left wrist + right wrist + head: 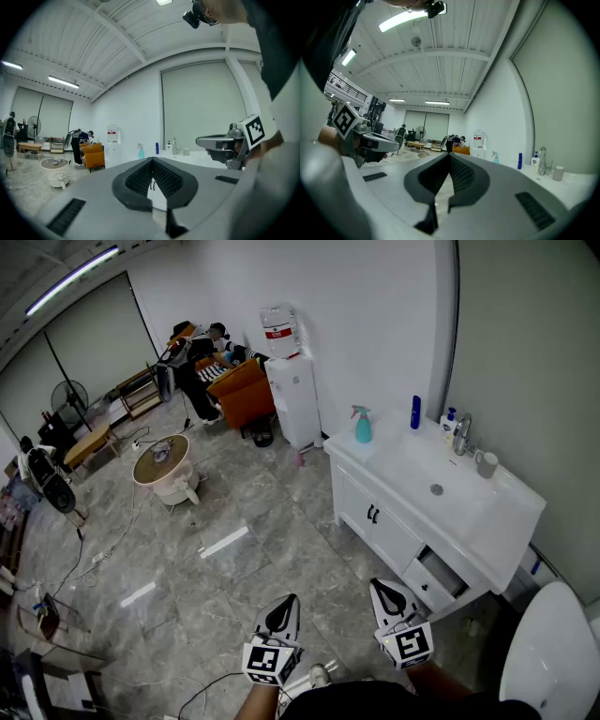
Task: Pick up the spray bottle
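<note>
The spray bottle (363, 425), teal with a pink trigger, stands upright on the left end of the white vanity top (394, 463). It shows small and far off in the left gripper view (140, 151) and the right gripper view (495, 157). Both grippers are held low near my body, well short of the vanity. My left gripper (281, 610) (152, 161) is shut with nothing in it. The right gripper (386, 594) (449, 157) is likewise shut and empty. Both point roughly level across the room.
On the vanity stand a blue bottle (415, 412), a soap dispenser (450, 418), a faucet (461, 434) and a cup (486, 463). A drawer (436, 573) hangs open. A water dispenser (292, 399), orange armchair (244, 395), a person (202, 371), round table (161, 460) and toilet (553, 652) surround the tiled floor.
</note>
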Available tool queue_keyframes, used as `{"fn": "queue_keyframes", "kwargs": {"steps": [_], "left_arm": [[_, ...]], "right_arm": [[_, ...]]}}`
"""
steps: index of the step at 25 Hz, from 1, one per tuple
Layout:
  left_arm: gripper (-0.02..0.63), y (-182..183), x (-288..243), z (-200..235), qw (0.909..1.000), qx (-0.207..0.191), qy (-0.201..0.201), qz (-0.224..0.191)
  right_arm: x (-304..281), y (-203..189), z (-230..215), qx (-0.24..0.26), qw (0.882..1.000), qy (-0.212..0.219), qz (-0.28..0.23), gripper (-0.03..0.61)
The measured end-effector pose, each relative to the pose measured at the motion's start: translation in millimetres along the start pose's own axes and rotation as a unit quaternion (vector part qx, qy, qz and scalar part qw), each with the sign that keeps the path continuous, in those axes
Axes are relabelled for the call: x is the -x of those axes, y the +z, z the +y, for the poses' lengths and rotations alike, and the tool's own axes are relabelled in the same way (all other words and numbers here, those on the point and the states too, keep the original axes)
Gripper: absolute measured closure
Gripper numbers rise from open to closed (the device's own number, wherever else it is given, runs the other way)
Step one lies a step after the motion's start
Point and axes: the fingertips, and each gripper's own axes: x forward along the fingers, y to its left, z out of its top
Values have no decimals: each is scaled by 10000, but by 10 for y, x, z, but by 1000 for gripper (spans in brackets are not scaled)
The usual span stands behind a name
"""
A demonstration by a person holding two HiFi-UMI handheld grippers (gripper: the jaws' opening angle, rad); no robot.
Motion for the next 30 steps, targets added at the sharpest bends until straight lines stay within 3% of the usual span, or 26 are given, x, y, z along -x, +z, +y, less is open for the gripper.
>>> {"fn": "queue_keyframes", "kwargs": {"steps": [6,20,27,30], "left_arm": [[620,49,22,17,9999,15,-112,-48],[620,29,136,100,9982,-41,-603,-58],[620,-4,211,335,9973,-74,-730,-69],[620,1,224,428,9968,-93,-784,-99]], "right_arm": [[-34,40,170,353,9991,61,207,580],[-155,139,456,472,9989,-24,67,570],[-356,165,646,249,9996,-150,-13,340],[-437,214,665,89,9992,-336,-177,170]]}}
